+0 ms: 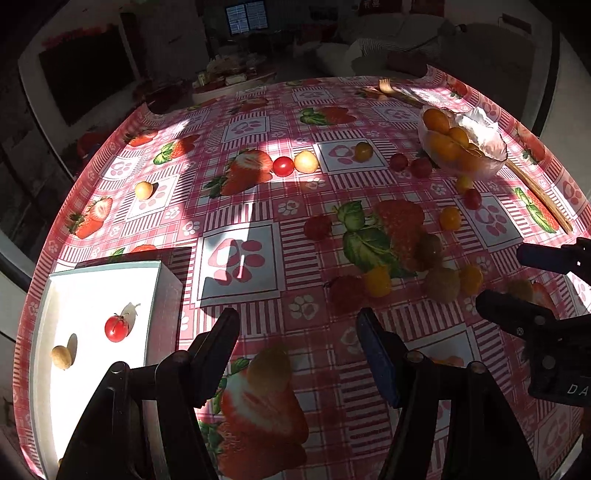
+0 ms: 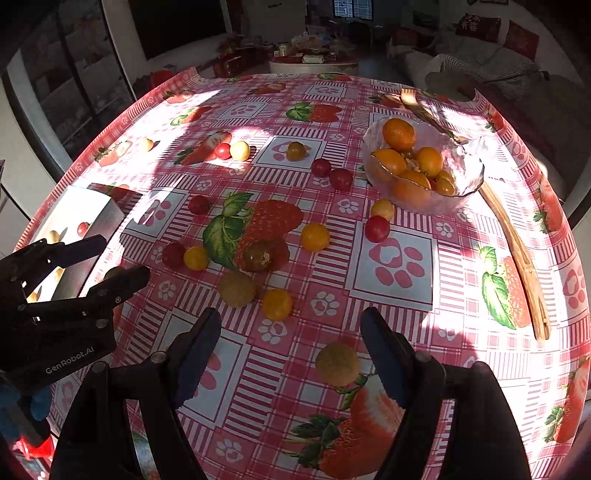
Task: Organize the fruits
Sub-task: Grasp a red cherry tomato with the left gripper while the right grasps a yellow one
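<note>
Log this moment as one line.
left tongs open, empty | right tongs open above brown fruit | white box two fruits

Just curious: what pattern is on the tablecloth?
Pink plaid tablecloth with strawberries and paw prints, clearest from the right wrist.

Home living-dining room. Table (image 2: 406,310) under a strawberry-print cloth; glass bowl (image 2: 461,173) of oranges; sofa (image 2: 480,55) with cushions behind. Low table (image 2: 314,64) piled with packets, dark screen (image 1: 85,70) on the wall, window (image 1: 246,16) at the far end.

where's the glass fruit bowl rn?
The clear glass bowl of orange fruit sits far right on the table in both wrist views, beside the long wooden tongs.
</note>
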Demonstrator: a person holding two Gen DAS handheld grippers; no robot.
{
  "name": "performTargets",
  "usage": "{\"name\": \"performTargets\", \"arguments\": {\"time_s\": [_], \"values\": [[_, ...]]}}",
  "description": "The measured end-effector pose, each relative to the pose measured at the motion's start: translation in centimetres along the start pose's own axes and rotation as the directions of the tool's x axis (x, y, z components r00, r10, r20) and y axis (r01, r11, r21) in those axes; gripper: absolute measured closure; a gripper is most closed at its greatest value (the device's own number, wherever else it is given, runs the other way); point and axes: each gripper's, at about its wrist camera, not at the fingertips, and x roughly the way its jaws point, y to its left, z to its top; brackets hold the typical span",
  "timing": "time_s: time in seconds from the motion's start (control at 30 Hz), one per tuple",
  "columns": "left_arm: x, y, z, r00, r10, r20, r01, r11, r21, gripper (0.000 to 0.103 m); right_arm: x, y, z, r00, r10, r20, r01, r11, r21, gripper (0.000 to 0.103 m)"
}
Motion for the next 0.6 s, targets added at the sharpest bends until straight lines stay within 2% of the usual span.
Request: {"name": "performTargets", "arguments": {"time_s": [0.17,0.37,0.47,0.53,0.6], "values": [[1.2,-0.4,0.2,1.000,-0.008,-0.008,0.008,1.000,0.030,0.036,1.3,0.2,0.0,0.999,0.010,-0.033,-0.011,0.999,-0.033,0.041],[2.0,-0.8,0.8,1.000,-0.023,-0.002,0.023,0.999,0.041,0.036,2.4,0.6,0.1,0.999,0.002,-0.047,-0.005,0.998,-0.057,0.043],[2.1,-1.1,1.2,0.999,-0.045,0.001,0.045,0.998,0.048,0.047,2.5,0.7,0.3,0.999,0.001,-0.043,-0.003,0.998,-0.055,0.043],[2.2,-1.3,1.4,0.999,-0.054,0.002,0.054,0.997,0.048,0.052,2.6,0.9,0.3,0.999,-0.010,-0.037,0.008,0.998,-0.060,0.048],[2.3,-1.3,1.6,0.996,-0.093,-0.002,0.093,0.995,0.038,0.070,2.5,0.9,0.3,0.999,-0.022,-0.031,0.020,0.998,-0.067,0.059]]}}
